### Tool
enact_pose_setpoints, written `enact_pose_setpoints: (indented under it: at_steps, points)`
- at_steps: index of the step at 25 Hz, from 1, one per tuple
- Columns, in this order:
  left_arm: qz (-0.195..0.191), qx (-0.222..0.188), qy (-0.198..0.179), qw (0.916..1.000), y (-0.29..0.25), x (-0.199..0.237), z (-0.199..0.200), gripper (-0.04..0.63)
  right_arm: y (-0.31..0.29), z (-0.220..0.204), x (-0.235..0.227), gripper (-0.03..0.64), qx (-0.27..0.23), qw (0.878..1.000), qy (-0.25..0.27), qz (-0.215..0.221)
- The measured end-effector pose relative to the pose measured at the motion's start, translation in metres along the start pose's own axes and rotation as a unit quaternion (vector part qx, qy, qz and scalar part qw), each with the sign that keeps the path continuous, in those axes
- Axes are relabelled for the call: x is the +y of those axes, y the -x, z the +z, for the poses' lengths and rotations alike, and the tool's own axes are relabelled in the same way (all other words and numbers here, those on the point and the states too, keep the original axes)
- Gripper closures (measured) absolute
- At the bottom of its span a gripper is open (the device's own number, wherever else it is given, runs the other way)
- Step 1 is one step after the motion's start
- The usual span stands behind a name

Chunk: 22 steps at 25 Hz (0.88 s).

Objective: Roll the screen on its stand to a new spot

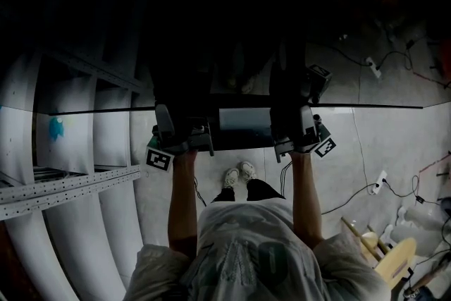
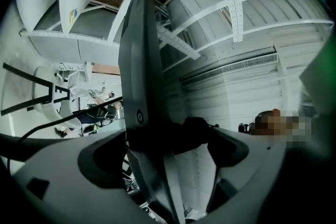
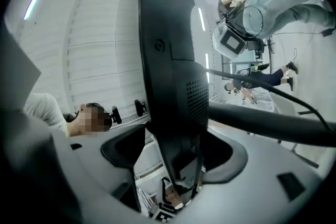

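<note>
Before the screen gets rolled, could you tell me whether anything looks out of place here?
Yes: loose cables and a power strip trail across the floor on the person's right, near the screen. They might get in the way of rolling it.

floor: pale tiles, I'm standing on them in my sneakers | power strip is lying off to my right, cable trailing | wooden stool is sitting nearby
</note>
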<state>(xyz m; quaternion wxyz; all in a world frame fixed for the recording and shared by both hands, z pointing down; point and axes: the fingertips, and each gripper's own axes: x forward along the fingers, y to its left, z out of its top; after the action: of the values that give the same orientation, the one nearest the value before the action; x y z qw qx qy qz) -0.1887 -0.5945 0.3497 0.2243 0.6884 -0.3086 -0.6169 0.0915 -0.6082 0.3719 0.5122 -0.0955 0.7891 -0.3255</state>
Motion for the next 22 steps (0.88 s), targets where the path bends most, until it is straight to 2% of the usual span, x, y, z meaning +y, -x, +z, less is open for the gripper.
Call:
enact_pose_setpoints:
  at_steps: [4, 7, 9, 10, 12, 15, 17, 19, 22]
  points:
    - [-0.029, -0.023, 0.026, 0.999, -0.005, 0.011, 0.009, 0.129, -0.005, 0.001, -0.011, 0.303, 0.012, 1.0, 0.003, 0.027]
    - [-0.081, -0.001, 0.044, 0.9957, -0.018, 0.012, 0.017, 0.129, -0.008, 0.002, -0.019, 0.295, 0.05, 0.998, 0.019, 0.044]
    - [-0.108, 0.027, 0.048, 0.9926, -0.024, 0.008, 0.011, 0.121, -0.007, 0.007, -0.018, 0.293, 0.054, 0.997, 0.024, 0.048]
    - [-0.112, 0.039, 0.041, 0.9921, -0.025, 0.007, 0.007, 0.123, -0.006, 0.009, -0.017, 0.293, 0.041, 0.998, 0.021, 0.05]
    - [-0.107, 0.044, 0.025, 0.993, -0.025, 0.004, 0.004, 0.124, -0.006, 0.013, -0.015, 0.29, -0.017, 0.998, 0.006, 0.056]
    - [-0.105, 0.025, 0.032, 0.9937, -0.026, 0.008, 0.008, 0.127, -0.007, 0.016, -0.019, 0.277, -0.127, 0.989, -0.017, 0.068]
    - [-0.103, 0.02, 0.038, 0.9937, -0.027, 0.011, 0.009, 0.129, -0.007, 0.017, -0.023, 0.272, -0.16, 0.985, -0.014, 0.07]
    - [-0.102, 0.024, 0.04, 0.9937, -0.027, 0.012, 0.007, 0.129, -0.007, 0.021, -0.025, 0.272, -0.143, 0.987, 0.012, 0.067]
    - [-0.102, 0.028, 0.047, 0.9933, -0.027, 0.01, 0.007, 0.13, -0.007, 0.028, -0.023, 0.269, -0.058, 0.993, 0.087, 0.052]
